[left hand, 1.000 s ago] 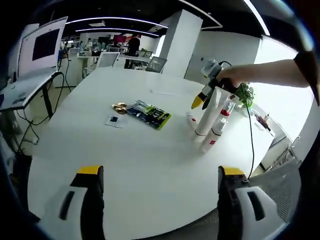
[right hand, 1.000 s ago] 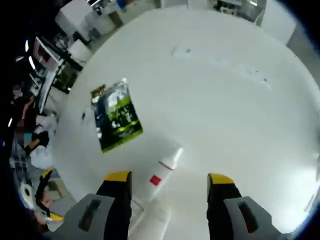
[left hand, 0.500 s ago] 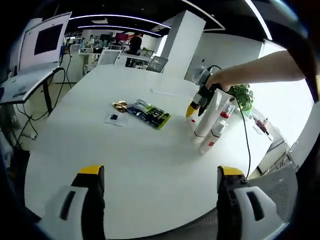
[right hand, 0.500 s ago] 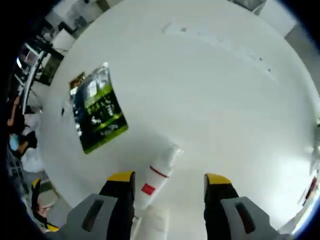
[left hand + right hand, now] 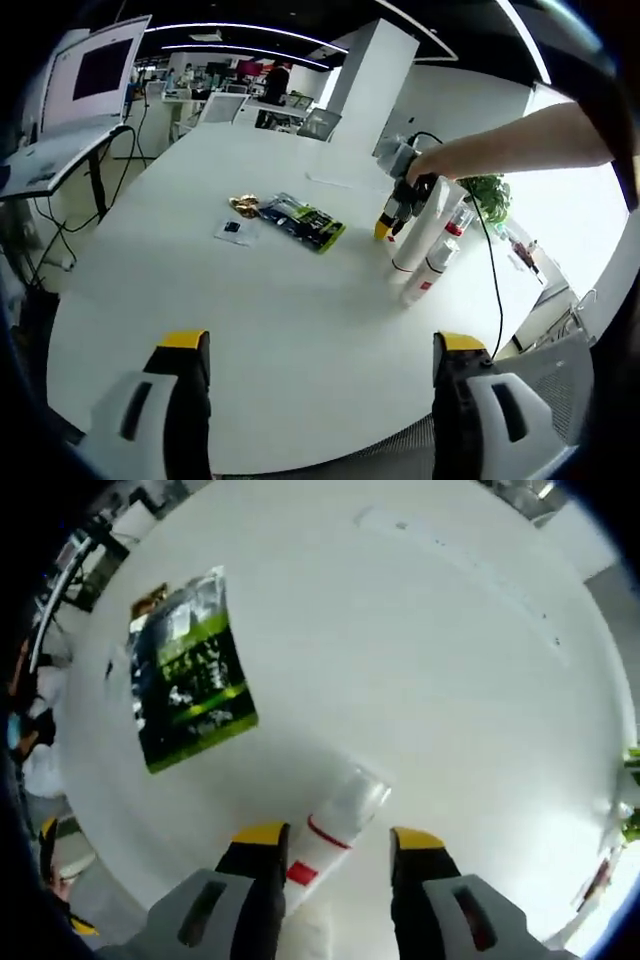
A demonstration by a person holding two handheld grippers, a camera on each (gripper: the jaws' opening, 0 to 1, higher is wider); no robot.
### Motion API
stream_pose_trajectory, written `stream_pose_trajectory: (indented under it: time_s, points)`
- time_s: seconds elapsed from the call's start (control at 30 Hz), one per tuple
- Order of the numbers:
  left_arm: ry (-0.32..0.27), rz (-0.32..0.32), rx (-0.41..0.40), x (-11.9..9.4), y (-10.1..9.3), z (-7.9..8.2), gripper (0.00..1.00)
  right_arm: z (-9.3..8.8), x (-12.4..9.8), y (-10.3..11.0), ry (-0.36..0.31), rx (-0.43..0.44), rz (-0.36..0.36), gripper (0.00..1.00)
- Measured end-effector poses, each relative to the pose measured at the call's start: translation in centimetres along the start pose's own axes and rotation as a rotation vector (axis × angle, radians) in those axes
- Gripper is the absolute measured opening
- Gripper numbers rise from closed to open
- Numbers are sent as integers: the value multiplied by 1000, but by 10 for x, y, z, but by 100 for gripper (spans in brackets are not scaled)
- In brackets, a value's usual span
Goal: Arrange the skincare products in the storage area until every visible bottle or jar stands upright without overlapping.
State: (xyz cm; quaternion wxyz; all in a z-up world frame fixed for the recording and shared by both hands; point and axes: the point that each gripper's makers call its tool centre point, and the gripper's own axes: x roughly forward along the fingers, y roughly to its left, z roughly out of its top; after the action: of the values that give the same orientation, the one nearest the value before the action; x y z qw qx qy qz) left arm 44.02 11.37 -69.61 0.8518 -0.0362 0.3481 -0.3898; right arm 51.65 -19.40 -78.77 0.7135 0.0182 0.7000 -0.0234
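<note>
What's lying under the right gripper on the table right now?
Under the right gripper lies a white bottle with a red band on the white table, its clear cap pointing away. Its lower end is covered by the gripper body.

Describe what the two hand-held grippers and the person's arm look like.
Left hand-held gripper: two grey jaws with yellow tips and dark slots. Right hand-held gripper: the same grey with yellow tips; in the left gripper view a black cable trails from it. The arm is bare, a dark sleeve at its edge.

Bright, even office light; ceiling strips (image 5: 250,30) glow overhead, the white tabletop (image 5: 280,300) glares, edges bend, and the right gripper view is slightly blurred.
</note>
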Motion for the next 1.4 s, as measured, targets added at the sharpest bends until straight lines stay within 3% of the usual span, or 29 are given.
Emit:
stream_pose_trajectory:
  time_s: [0.27,0.53,0.57,0.67,1.0,1.2,1.27,1.4]
  points:
    - [13,-3,-5,1,-1,-3,87,0,4,0,-1,-58,-4,19]
    - [21,-3,-4,1,-1,-4,87,0,4,0,1,-132,4,15]
    - [22,-5,-5,1,-1,-4,87,1,4,-1,-4,-188,6,15]
    - [25,-6,-4,1,-2,-5,87,2,4,2,-7,-240,-3,15]
    - [27,3,-3,1,0,-5,86,4,4,2,15,-258,-12,12]
    - [27,11,10,2,2,-4,85,7,1,2,-36,-311,-15,12]
    - [31,9,15,2,1,-5,85,13,-5,6,-77,-303,10,12]
    - [34,10,31,2,0,-5,85,29,-24,-1,-144,-348,-18,13]
